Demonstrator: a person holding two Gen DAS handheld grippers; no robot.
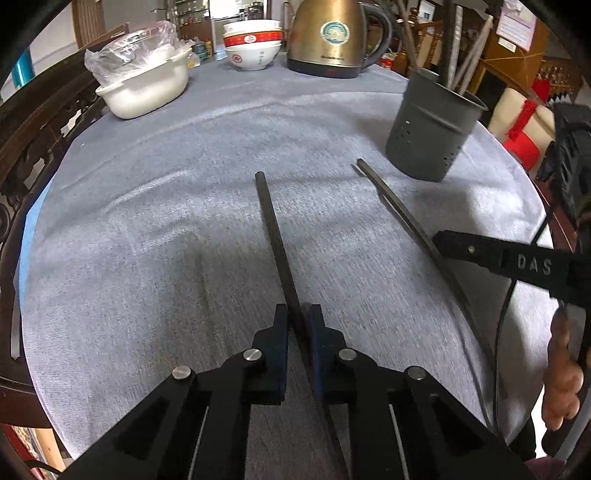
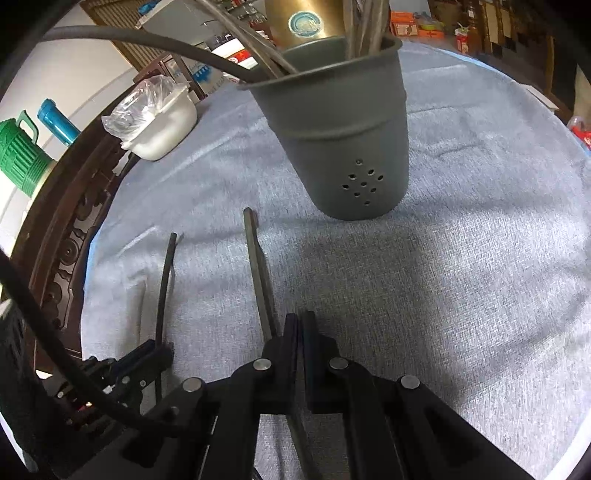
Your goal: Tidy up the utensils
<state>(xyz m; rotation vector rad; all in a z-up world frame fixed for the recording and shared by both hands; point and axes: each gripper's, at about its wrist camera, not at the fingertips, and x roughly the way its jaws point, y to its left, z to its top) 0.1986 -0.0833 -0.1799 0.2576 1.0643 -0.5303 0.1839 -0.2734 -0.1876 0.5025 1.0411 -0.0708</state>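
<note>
Left gripper [image 1: 298, 314] fingers clenched on dark chopstick [image 1: 275, 236]; right gripper [image 2: 299, 321] fingers clamp second chopstick [image 2: 258, 273].

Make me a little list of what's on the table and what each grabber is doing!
left gripper: shut on a dark chopstick
right gripper: shut on the other chopstick
holder: grey cup with holes, upright, utensils already inside
behind: gold kettle, stacked bowls, white dish with a plastic bag
table: grey cloth
</note>
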